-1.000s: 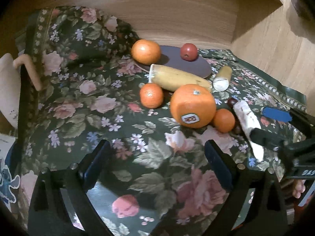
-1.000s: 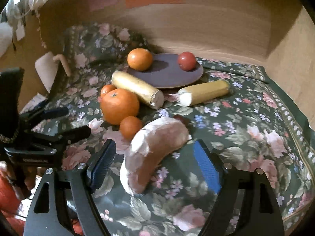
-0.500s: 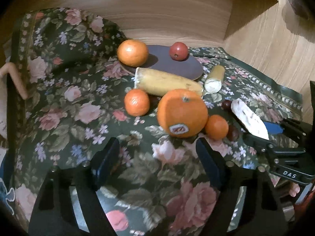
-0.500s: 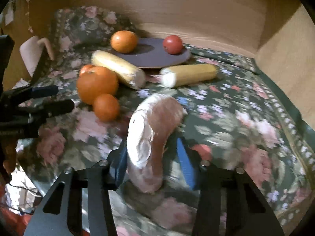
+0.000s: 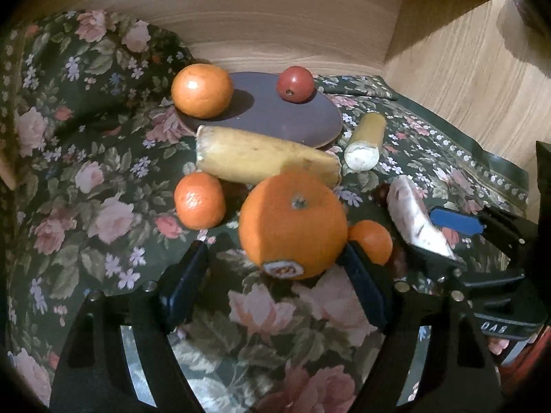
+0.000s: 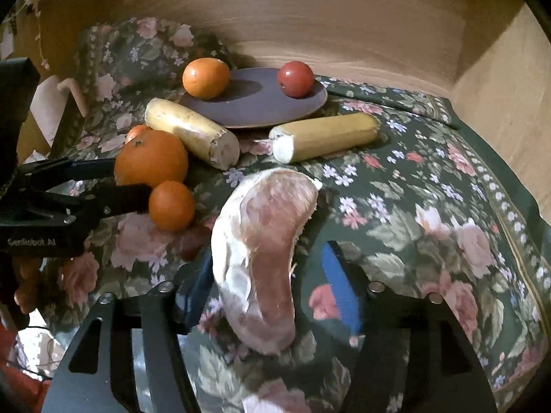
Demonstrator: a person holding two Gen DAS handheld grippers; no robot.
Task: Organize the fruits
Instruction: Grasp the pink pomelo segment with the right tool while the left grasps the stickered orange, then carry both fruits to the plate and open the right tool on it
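Take the brown plate [image 5: 272, 122] as your reference, and work from your left. Your left gripper [image 5: 279, 272] is spread wide with the big stickered orange [image 5: 292, 227] sitting between its fingers, on the cloth in front of the plate; neither pad looks to be pressing it yet, so centre the jaws on its widest part before you close, and close slowly, since a round fruit will likely squirt forward toward the banana piece [image 5: 265, 158] lying along the plate's near rim. Lift straight up: a mandarin [image 5: 199, 200] sits just left of the orange and a smaller mandarin [image 5: 373, 241] touches or nearly touches its right side. An orange [image 5: 201, 90] and a red fruit [image 5: 295, 83] already rest on the plate, so aim for the bare middle. To the right of the plate, your right gripper [image 6: 272, 285] has its jaws around a pale pink curved piece [image 6: 265, 251]; the left pad looks to touch it, the right blue pad stands slightly off, so I cannot tell whether it is truly clamped. A second banana piece [image 6: 323, 137] lies by the plate's right edge. Hard to make out: what the pink piece is, the dark blurred lump beside it, and the orange's contact with the cloth.
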